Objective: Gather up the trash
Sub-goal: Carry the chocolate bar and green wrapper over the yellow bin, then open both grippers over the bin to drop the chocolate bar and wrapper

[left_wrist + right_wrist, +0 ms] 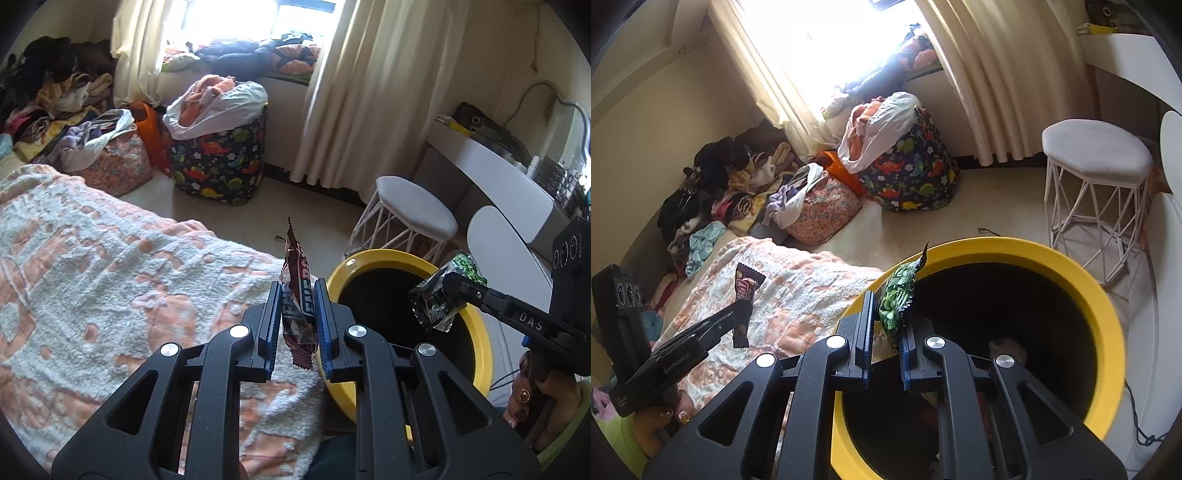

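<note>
L gripper (297,295) jaws clamped on brown candy wrapper (295,273), wrapper upright, over edge of peach/white blanket (110,266), just beside bin rim. R gripper (888,314) jaws clamped on green snack wrapper (899,291), held over yellow-rimmed trash bin (1100,306), black inside, some trash at bottom. White stool (1097,151) near bin. Dinosaur-print basket (221,162) w/ clothes by curtain (354,92).
</note>
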The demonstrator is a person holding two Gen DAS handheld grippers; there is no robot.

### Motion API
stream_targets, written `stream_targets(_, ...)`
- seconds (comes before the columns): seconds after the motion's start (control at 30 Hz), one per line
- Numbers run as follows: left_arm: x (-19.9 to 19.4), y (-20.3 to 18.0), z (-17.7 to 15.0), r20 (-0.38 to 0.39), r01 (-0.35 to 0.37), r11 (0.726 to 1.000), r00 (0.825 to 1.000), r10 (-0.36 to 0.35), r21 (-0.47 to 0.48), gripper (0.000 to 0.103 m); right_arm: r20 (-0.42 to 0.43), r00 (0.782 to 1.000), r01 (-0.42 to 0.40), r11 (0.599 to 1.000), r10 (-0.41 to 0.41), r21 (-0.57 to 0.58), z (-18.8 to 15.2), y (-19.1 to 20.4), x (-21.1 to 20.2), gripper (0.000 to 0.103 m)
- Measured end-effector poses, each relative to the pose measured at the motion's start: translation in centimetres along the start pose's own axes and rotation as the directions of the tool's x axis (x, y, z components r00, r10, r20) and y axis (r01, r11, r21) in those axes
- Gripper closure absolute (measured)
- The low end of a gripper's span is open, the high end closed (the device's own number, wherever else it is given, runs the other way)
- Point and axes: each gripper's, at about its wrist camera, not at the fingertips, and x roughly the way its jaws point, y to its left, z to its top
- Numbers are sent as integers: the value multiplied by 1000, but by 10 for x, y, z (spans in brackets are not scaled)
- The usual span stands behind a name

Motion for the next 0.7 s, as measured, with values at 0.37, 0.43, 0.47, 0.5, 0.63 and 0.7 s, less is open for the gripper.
stream_targets(0.37,4,-36,0,-5,52,996,999,-51,71,90,57,998,38,998,-40,40,4,-28,-33,92)
stream_targets(0.43,4,-41,0,-6,59,995,998,-59,83,90,67,997,42,998,-45,45,4,-31,-38,92)
stream_targets(0.47,4,-43,-1,-6,62,994,998,-62,87,90,72,996,45,998,-48,49,3,-34,-41,92)
stream_targets(0.5,4,-45,-1,-6,65,994,998,-65,90,90,76,996,48,998,-51,51,4,-35,-43,92)
stream_targets(0.63,4,-55,-4,-10,79,991,997,-78,110,90,93,994,58,996,-64,65,1,-42,-53,92)
stream_targets(0.7,4,-59,-5,-10,84,989,996,-83,119,90,100,993,63,996,-70,70,2,-46,-58,92)
